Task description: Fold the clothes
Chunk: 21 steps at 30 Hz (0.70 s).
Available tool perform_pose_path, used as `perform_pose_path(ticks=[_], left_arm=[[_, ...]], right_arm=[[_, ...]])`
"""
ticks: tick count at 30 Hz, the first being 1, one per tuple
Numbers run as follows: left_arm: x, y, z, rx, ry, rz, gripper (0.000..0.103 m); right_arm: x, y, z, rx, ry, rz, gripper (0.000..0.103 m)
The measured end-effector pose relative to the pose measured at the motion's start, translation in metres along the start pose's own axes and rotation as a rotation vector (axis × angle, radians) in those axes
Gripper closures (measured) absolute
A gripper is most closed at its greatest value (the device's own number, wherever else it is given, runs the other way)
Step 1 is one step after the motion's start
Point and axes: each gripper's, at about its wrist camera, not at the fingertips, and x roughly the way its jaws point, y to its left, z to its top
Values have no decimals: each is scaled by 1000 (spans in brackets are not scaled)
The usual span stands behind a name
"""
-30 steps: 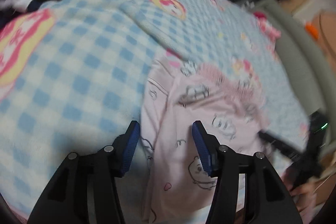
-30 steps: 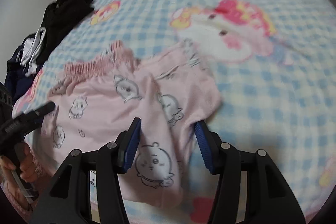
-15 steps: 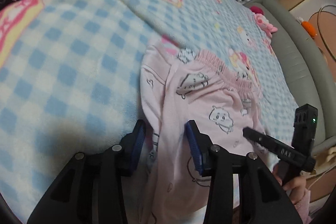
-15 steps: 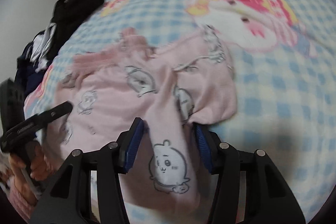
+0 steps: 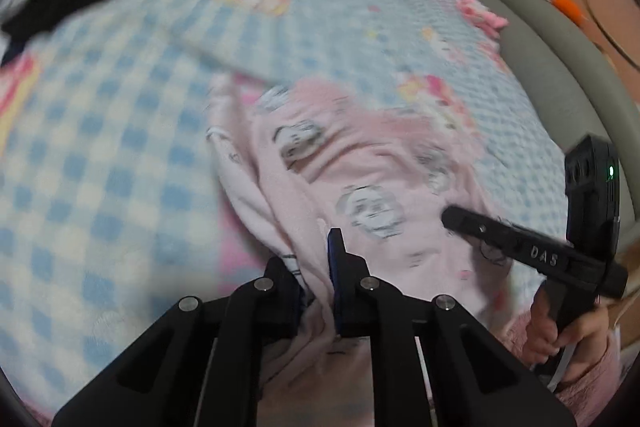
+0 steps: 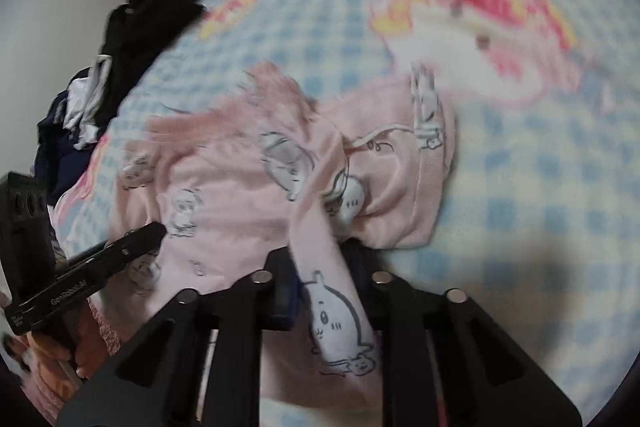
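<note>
Both grippers, left gripper (image 5: 316, 267) and right gripper (image 6: 320, 267), are pinching the pink pajama pants (image 6: 240, 187) on the bed (image 6: 520, 167); thin, bunched fabric is risking slipping free.

- On the right gripper (image 5: 532, 255), seen from your left wrist camera, you can read white letters "DAS" along its black finger.
- On the left gripper (image 6: 80, 279), seen from your right wrist camera, the finger reads "GenRobot.AI".
</note>
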Motion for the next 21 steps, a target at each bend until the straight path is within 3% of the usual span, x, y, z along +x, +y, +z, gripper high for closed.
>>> perform_pose_path(ticks=[8,21], left_arm=[[3,-107,36,163,-8,-98,92],[106,-304,121,291,-38,-240,92]], right_arm=[[-83,-24,28,-23,-136,-17,92],[-184,-205,97,142,-304,-193,92]])
